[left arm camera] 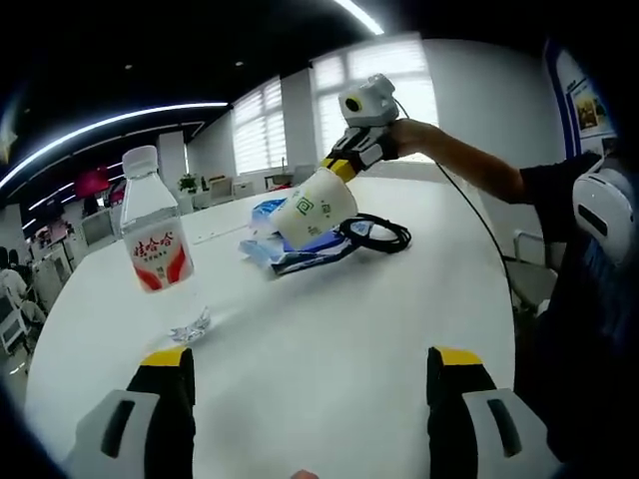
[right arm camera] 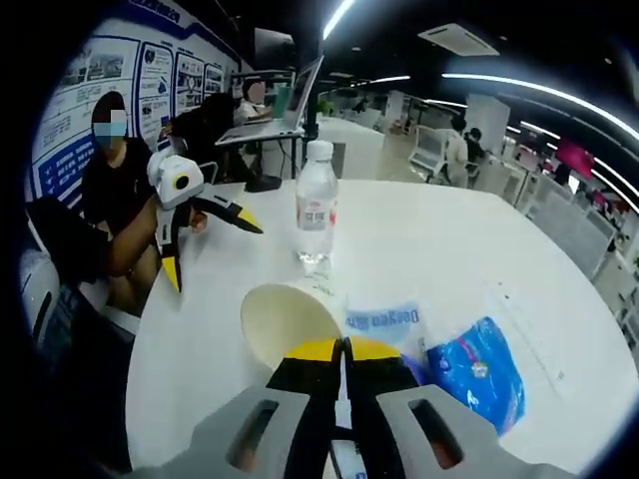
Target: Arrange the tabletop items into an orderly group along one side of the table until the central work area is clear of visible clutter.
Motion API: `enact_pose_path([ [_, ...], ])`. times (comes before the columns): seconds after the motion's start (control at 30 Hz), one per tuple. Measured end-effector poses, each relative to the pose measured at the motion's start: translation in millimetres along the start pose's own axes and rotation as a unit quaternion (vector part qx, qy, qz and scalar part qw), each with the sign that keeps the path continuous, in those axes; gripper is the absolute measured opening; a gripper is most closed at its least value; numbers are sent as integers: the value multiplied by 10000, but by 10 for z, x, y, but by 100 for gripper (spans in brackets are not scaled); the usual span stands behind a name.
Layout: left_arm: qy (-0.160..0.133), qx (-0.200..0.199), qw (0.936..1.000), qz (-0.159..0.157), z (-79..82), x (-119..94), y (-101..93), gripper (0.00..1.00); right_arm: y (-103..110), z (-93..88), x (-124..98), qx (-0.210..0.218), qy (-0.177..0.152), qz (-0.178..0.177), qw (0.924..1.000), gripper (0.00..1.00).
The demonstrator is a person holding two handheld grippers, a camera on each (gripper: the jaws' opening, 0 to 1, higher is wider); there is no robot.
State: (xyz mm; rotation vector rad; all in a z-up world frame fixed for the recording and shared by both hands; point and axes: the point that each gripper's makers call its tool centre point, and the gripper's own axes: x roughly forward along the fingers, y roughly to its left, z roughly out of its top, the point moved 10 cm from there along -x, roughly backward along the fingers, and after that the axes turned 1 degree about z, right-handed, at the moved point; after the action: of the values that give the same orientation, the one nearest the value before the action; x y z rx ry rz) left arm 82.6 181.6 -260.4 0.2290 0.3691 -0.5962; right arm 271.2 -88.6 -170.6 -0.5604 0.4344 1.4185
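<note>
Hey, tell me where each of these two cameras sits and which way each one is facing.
Left gripper view: rides the open left gripper, facing across the white round table at the clear plastic water bottle; the person's arm shows.
Right gripper view: rides the right gripper, shut on the cream paper cup, facing the person's arm.
Shared: bottle, cup, blue packets, each other's gripper.

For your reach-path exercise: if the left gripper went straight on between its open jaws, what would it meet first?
Probably bare white table; further on, the blue packets under the paper cup. Depth is unclear.
</note>
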Motion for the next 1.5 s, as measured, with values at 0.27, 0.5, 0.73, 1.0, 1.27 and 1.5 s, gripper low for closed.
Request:
enact_pose_path([
  [0.27,-16,38,10000,25,23,-29,15,96,-90,59,73,35,175,121,9998,0],
  [0.5,-40,69,10000,47,44,-43,17,96,-108,123,94,-4,341,192,9992,0],
  [0.73,0,50,10000,40,4,-26,8,96,-94,212,142,-96,543,295,9980,0],
  [1.0,-9,53,10000,37,-5,-31,-1,96,-73,307,182,-234,766,389,9960,0],
  [1.27,-41,82,9999,47,31,-41,7,96,-131,414,254,-247,1028,462,9933,0],
  [1.5,-28,95,9999,47,14,-47,-5,95,-131,498,308,-254,1126,594,9915,0],
])
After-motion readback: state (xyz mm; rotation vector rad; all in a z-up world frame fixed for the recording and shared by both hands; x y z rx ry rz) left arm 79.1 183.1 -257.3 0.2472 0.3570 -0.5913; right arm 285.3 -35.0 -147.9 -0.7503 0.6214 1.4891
